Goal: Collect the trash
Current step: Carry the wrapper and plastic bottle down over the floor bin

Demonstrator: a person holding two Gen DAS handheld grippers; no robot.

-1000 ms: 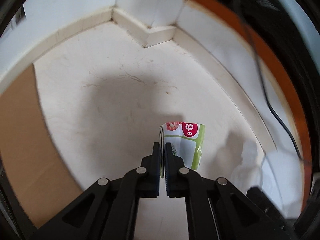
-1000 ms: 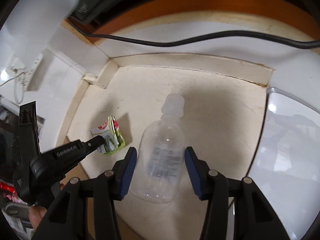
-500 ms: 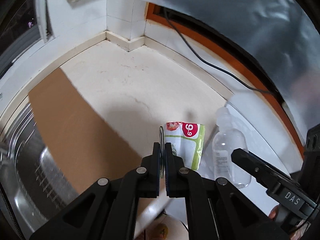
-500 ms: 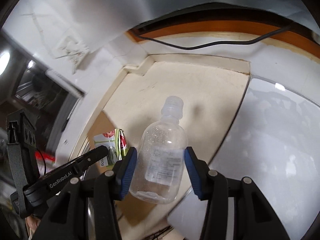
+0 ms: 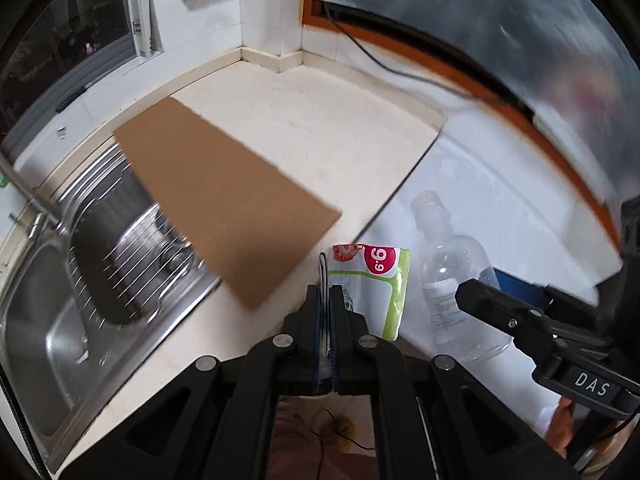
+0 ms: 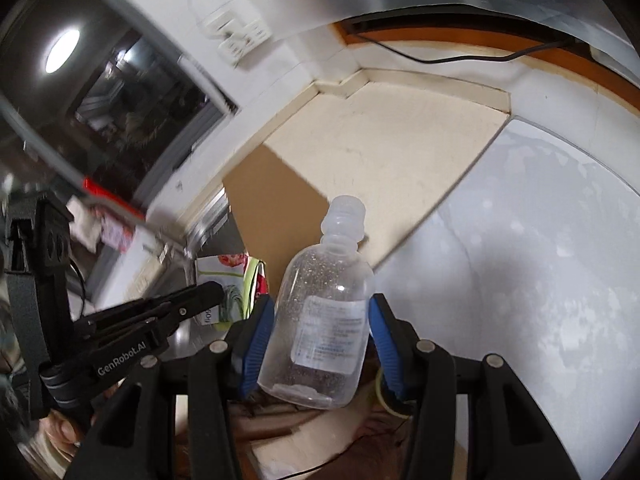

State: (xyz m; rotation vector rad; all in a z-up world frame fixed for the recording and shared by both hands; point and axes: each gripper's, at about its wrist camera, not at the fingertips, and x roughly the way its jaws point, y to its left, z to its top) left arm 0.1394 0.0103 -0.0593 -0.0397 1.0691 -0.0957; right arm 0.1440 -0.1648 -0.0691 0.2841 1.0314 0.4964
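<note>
Both grippers pulled back from corner, left fingers pinching wrapper, right fingers gripping bottle

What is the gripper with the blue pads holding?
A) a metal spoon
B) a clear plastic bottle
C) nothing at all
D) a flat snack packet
B: in the right wrist view the right gripper has its blue pads pressed against both sides of the clear plastic bottle.
</note>
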